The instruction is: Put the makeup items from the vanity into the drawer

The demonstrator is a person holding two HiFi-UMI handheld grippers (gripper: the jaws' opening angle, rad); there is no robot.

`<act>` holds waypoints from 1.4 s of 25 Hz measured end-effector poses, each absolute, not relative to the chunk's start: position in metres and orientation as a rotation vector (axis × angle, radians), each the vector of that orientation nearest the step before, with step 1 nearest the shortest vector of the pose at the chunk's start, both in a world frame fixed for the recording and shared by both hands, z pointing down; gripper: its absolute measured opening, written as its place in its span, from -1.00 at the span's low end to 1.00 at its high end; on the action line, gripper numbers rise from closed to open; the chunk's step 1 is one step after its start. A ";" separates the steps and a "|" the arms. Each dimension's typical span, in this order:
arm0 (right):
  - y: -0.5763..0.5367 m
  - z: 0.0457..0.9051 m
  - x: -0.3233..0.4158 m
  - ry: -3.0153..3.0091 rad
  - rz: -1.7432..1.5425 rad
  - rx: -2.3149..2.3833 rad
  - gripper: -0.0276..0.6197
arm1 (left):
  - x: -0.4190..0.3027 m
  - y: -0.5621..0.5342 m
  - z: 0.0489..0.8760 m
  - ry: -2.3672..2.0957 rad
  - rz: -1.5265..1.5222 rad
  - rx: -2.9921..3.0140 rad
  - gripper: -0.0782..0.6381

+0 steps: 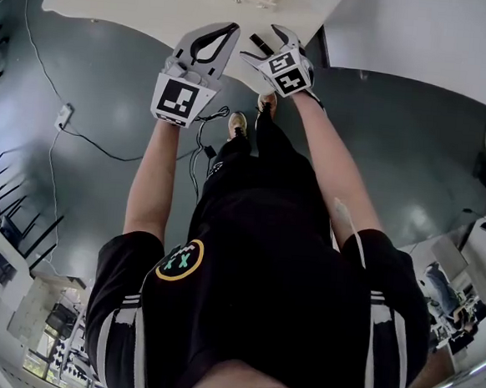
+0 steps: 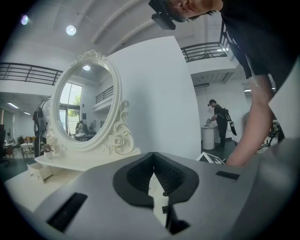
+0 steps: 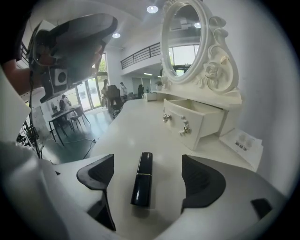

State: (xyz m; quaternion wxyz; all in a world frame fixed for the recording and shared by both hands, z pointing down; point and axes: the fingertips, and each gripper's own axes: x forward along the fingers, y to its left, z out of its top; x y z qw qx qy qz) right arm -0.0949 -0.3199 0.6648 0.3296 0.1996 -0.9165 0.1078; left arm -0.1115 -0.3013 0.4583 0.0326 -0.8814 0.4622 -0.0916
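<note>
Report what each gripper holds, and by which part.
Nothing is held. The right gripper stands open around the black lipstick tube, not touching it; the left gripper is shut, empty.

Nothing I can properly read from here. The round badge [image 1: 179, 260] on the black shirt [image 1: 280, 259] shows what look like two teal X shapes. The print on the white card [image 3: 243, 143] on the worktop [image 3: 136, 126] is too small. The cubes on the left gripper [image 1: 231, 29] and right gripper [image 1: 270, 39] only carry black-and-white square patterns.
</note>
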 end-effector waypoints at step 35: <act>-0.300 0.649 -0.104 -2.361 0.094 0.324 -0.55 | -0.107 -0.295 0.443 1.428 -0.277 -2.681 -0.73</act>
